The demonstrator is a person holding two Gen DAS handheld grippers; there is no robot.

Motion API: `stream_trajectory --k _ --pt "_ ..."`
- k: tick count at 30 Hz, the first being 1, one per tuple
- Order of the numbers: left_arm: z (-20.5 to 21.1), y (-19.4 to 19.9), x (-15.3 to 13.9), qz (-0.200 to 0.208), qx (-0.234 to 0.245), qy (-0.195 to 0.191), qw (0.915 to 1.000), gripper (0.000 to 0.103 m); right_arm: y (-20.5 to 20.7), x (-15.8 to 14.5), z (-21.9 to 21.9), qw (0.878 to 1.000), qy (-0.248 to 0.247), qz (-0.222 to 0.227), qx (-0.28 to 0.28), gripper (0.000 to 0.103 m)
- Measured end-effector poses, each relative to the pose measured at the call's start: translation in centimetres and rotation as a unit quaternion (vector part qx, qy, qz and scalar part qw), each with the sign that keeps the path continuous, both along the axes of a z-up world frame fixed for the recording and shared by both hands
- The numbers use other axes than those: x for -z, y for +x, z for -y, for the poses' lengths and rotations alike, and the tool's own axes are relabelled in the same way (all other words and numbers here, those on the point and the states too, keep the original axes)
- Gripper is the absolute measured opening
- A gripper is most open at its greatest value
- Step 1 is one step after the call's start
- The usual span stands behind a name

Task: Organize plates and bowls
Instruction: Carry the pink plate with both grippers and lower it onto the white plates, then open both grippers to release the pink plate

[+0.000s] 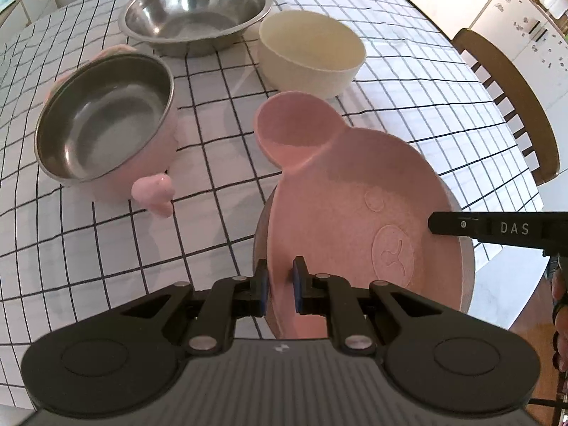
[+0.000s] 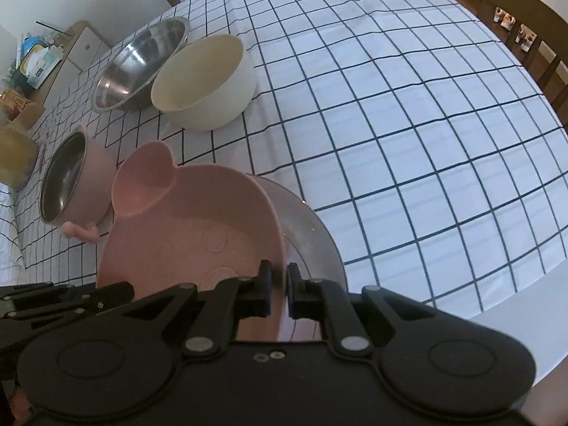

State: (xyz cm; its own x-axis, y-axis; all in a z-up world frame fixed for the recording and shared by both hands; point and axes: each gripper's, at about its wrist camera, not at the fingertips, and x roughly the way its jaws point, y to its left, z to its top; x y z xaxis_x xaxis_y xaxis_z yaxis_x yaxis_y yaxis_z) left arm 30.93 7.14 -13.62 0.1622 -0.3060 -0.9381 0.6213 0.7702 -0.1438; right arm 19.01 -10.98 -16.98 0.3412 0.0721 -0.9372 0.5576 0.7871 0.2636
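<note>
While both my grippers pointed steeply down at the checked tablecloth (image 2: 408, 142), the pink bear-shaped plate (image 1: 340, 206) hung between them, its long axis running from its near rim away toward the ear-shaped cup at its far end. My left gripper (image 1: 281, 285) was clamped on the plate's near left rim, the blue pads nearly together with only the thin wall between them. My right gripper (image 2: 279, 291) was pinched likewise on the near right rim. Under the plate lay a steel dish (image 2: 316, 241), its rim showing past the plate's right edge; whether the two were touching I could not tell. So the plate lay straight ahead of my fingers and just above that dish, and I judged the coming move to be a settling of it there, both hands equally close. Far left stood the pink steel-lined bowl (image 1: 106, 120), beyond it the wide steel bowl (image 1: 195, 10), and beside that the cream bowl (image 1: 312, 53).
</note>
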Motion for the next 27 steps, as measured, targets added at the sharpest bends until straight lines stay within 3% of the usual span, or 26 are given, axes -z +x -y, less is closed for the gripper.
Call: stream_trajectory --k 8,19,22,24,27 --pt "-0.2 0.2 0.2 -0.007 0.001 -0.007 1.0 0.013 0.2 0.7 0.0 1.0 0.009 -0.004 -0.007 0.019" --pt "-1.1 -0.3 -0.2 -0.01 0.013 -0.02 0.9997 0.015 0.2 -1.1 -1.0 0.999 -0.031 0.002 -0.033 0.034" --pt "-1.5 -0.5 -0.6 -0.005 0.012 -0.025 0.9996 0.03 0.1 -1.9 -1.8 0.998 -0.047 0.007 -0.042 0.039" --pt "-1.9 -0.6 -1.2 0.005 0.009 -0.032 0.9994 0.046 0.1 -2.4 -2.2 0.998 -0.05 0.011 -0.045 0.042" --pt "-2.6 -0.7 -2.3 0.018 0.01 -0.046 0.9988 0.049 0.1 -3.2 -2.8 0.997 -0.054 0.02 -0.052 0.045"
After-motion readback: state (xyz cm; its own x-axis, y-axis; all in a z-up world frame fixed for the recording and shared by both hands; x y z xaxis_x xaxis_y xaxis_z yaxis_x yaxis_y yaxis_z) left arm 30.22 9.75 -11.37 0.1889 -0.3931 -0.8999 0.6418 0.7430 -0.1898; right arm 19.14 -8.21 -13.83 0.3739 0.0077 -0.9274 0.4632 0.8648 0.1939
